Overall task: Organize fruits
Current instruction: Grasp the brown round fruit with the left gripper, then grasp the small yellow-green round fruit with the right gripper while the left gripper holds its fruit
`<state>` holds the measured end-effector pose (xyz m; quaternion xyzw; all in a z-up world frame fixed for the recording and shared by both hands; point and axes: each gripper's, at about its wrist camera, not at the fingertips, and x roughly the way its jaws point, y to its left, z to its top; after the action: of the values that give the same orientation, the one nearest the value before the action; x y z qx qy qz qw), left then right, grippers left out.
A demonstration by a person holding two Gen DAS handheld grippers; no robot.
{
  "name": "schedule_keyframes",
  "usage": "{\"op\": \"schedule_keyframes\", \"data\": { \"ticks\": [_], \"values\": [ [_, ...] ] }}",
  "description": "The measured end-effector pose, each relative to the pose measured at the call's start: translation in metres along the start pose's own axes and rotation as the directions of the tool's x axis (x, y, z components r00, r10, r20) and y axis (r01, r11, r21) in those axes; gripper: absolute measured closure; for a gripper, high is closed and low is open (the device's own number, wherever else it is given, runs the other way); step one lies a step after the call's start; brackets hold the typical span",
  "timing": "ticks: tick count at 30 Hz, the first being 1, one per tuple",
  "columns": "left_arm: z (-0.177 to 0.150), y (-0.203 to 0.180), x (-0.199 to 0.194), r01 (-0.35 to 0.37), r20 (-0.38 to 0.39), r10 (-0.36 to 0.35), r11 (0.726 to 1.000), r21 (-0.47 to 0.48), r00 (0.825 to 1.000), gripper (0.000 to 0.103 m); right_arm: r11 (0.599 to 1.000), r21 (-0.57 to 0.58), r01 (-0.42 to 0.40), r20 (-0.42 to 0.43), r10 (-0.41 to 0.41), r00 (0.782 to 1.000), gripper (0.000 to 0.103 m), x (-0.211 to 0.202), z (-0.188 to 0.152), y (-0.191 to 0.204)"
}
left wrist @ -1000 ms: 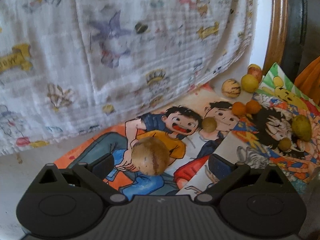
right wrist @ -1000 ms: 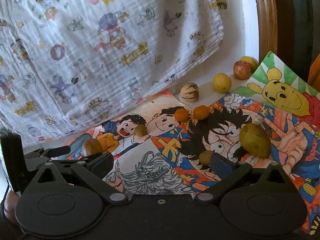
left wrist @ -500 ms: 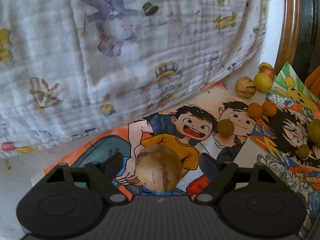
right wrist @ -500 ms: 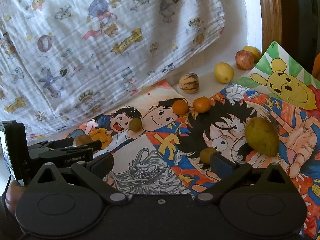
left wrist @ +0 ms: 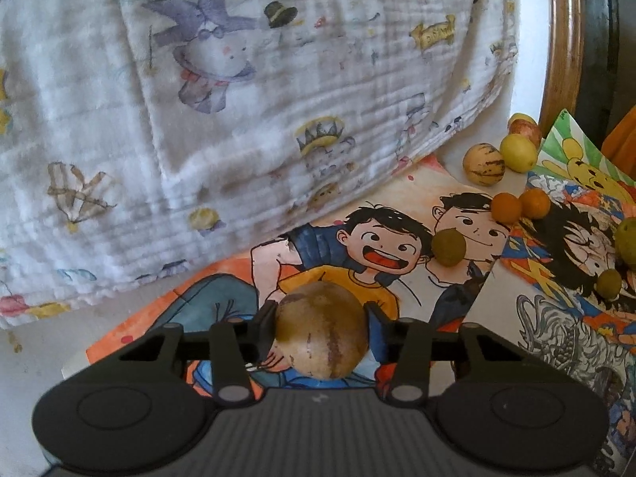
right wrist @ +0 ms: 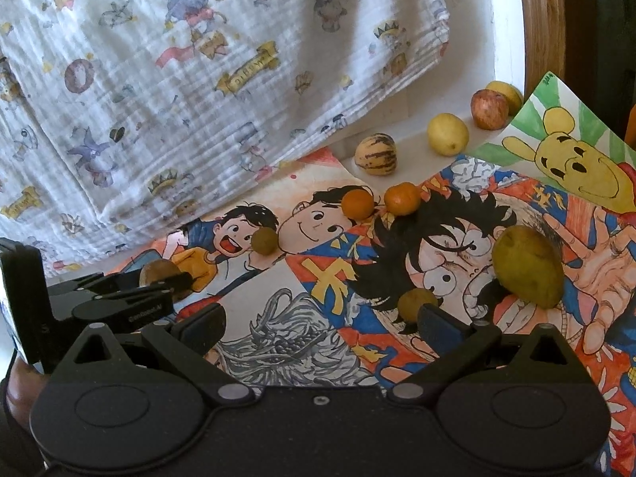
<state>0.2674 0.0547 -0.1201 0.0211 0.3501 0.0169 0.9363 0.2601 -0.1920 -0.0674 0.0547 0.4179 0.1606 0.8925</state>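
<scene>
We have the left gripper [left wrist: 321,332] clamped on a round brown fruit [left wrist: 321,330] at the bottom centre of the left wrist view, over the cartoon drawings [left wrist: 357,246]. Our right gripper [right wrist: 322,324] hangs wide open with nothing between its fingers, low in its own frame. A small green fruit [right wrist: 417,304] sits just above its right finger, beside a larger green fruit [right wrist: 528,264].

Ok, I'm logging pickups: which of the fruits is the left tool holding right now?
The big round brown fruit, clamped between the left tool fingers at the mat's near-left end. All other fruits lie free on the mat or table.
</scene>
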Motion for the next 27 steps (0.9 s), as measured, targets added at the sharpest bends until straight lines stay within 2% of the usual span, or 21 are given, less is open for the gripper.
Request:
{"op": "schedule_keyframes", "data": {
  "ticks": [8, 13, 17, 23, 27],
  "values": [
    [0.008, -0.012, -0.029, 0.078, 0.033, -0.077, 0.997, -0.012, 0.996, 0.053, 0.999, 0.027, 0.036, -0.018, -0.036, 0.999, 0.001, 0.013, -0.001, -0.019],
    [0.004, -0.035, -0.042, 0.152, 0.011, -0.152, 0.988, -0.003, 0.988, 0.053, 0.998, 0.013, 0.055, -0.015, -0.055, 0.998, 0.002, 0.023, 0.001, -0.030],
    [-0.002, -0.054, -0.044, 0.182, -0.013, -0.182, 0.983, 0.021, 0.983, 0.053, 0.997, -0.008, 0.071, -0.048, -0.071, 0.996, 0.015, 0.040, 0.004, -0.037],
    [-0.005, -0.075, -0.042, 0.205, -0.035, -0.203, 0.977, 0.054, 0.979, 0.053, 0.995, -0.021, 0.093, -0.063, -0.094, 0.994, 0.023, 0.054, 0.005, -0.042],
    [-0.007, -0.078, -0.041, 0.204, -0.043, -0.202, 0.977, 0.057, 0.978, 0.053, 0.996, -0.020, 0.092, -0.066, -0.093, 0.993, 0.034, 0.057, 0.003, -0.044]
  ]
}}
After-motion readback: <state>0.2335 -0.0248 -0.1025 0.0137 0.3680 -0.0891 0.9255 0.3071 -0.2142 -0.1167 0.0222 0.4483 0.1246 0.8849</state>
